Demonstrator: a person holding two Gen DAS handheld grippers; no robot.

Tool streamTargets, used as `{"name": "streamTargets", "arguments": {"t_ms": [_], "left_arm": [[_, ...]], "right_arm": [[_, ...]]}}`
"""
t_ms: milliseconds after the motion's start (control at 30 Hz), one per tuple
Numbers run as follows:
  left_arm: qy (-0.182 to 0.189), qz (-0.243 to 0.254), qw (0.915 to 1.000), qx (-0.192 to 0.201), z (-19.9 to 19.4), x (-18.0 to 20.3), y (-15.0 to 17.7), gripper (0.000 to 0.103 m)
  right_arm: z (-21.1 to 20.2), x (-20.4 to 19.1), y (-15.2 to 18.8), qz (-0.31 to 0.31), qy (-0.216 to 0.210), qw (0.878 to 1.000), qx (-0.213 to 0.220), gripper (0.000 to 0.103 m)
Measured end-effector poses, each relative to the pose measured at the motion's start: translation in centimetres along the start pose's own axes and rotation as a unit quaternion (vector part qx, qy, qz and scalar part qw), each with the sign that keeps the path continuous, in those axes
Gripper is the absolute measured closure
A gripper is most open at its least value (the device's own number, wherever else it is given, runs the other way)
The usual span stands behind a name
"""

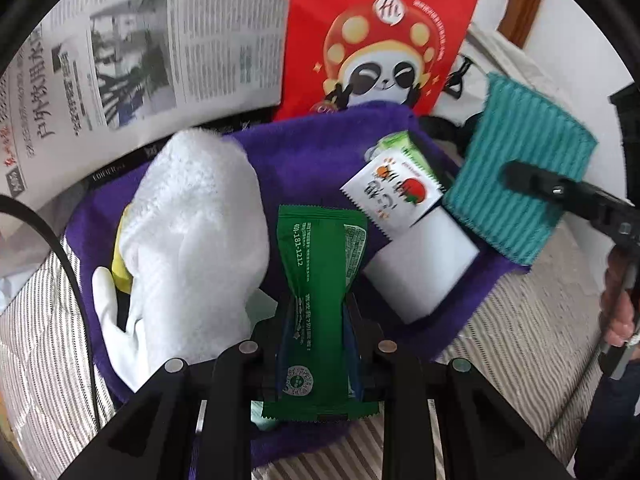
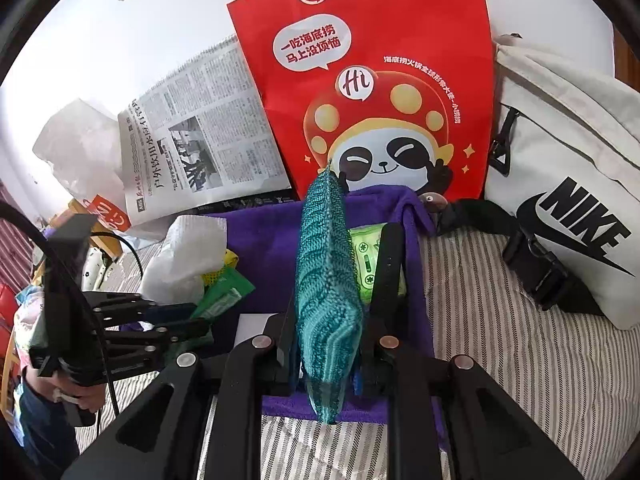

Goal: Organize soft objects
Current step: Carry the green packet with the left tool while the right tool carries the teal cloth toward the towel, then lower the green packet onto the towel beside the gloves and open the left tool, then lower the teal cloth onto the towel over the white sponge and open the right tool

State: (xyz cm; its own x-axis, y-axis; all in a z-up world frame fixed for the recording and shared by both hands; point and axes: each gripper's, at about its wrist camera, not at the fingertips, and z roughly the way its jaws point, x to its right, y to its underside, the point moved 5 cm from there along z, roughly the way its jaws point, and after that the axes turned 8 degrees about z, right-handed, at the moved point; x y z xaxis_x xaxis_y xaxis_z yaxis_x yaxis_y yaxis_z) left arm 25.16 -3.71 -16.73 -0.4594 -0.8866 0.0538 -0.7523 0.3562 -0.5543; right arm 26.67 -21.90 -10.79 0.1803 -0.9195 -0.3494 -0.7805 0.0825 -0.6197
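Left fingers (image 1: 280,320) pinch green packet (image 1: 320,280) lengthwise pointing away; right fingers (image 2: 384,280) clamp teal cloth (image 2: 326,280) edge-on

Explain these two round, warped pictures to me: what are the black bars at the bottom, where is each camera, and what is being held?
The black bars are hand-held two-finger grippers; a person works one in each hand, with a fisheye camera on each looking along its fingers. In the left wrist view, the left gripper is shut on a green snack packet. In the right wrist view, the right gripper is shut on a teal knitted cloth. Below lies a purple towel on striped bedding, bearing a white towel, a white sponge block and small packets. A red panda bag stands behind.
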Motion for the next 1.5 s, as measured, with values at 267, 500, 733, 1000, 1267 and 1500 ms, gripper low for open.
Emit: {"name": "streamTargets", "arguments": {"t_ms": [267,500,733,1000,1267,1500], "left_arm": [[-0.022,0.012,0.9992,-0.033,2.4,-0.1,0.3,0.074],[-0.032,0.024,0.9985,-0.037,2.8,0.9,0.2,0.063],[-0.032,0.02,0.9986,-0.037,1.8,1.6,0.8,0.052],[-0.026,0.013,0.9993,-0.025,-0.8,1.7,1.3,0.046],[-0.034,0.005,0.9994,-0.008,-3.9,1.4,2.5,0.046],[-0.04,-0.011,0.9991,0.0,-5.3,0.6,4.0,0.045]], "right_arm": [[0.3,0.1,0.2,-0.001,-0.002,1.0,-0.001,0.084],[0.4,0.0,0.4,0.0,0.0,1.0,-0.005,0.084],[-0.3,0.0,0.8,-0.007,0.006,1.0,-0.006,0.084],[-0.7,0.5,-0.1,-0.018,0.03,0.999,0.004,0.084],[1.3,0.2,0.0,-0.056,0.063,0.996,-0.013,0.084],[2.7,0.0,-0.2,-0.059,0.07,0.996,-0.005,0.084]]}}
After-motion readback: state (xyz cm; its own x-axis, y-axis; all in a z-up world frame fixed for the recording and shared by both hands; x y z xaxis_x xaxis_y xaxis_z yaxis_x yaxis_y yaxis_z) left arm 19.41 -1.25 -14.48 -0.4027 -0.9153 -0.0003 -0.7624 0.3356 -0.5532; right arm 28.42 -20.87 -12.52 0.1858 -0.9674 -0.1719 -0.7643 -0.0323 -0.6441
